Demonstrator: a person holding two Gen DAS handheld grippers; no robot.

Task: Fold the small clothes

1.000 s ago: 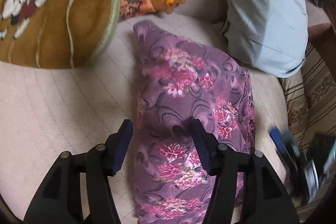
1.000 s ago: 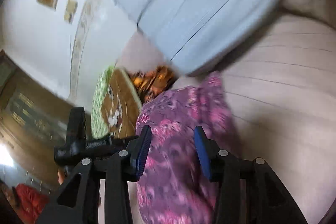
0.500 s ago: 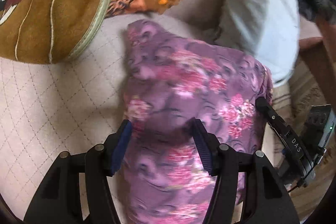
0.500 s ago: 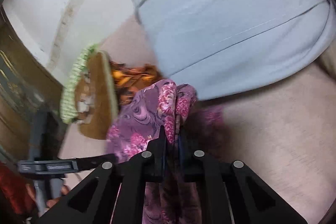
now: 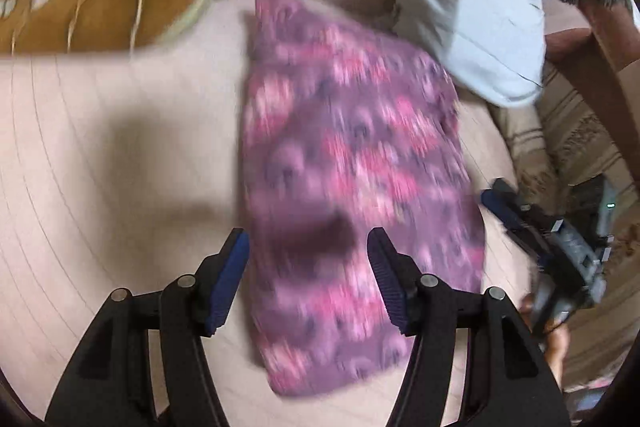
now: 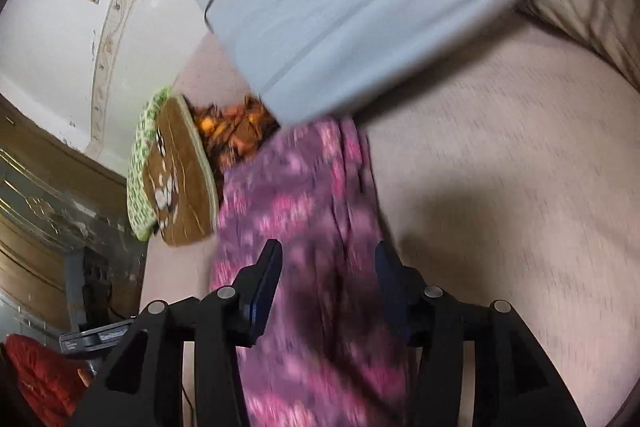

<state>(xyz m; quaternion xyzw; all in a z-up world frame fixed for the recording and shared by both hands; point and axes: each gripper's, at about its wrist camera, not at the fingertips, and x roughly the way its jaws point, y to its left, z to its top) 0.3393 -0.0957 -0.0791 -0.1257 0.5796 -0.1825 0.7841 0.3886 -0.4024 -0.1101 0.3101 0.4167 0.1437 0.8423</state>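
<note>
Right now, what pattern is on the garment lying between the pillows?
Purple garment with pink flowers and dark swirls; blurred in both views, clearest in the left wrist view.

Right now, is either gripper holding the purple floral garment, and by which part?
Nothing is held. The left gripper is open above the purple floral garment; the right gripper is opening, its pads off the cloth.

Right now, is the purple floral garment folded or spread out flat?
Folded: the purple floral garment lies as a narrow oblong on the beige cushion, with layered edges along one side.

Soft daylight, heavy motion blur, fisheye-bent edges, dark shadows beneath.
</note>
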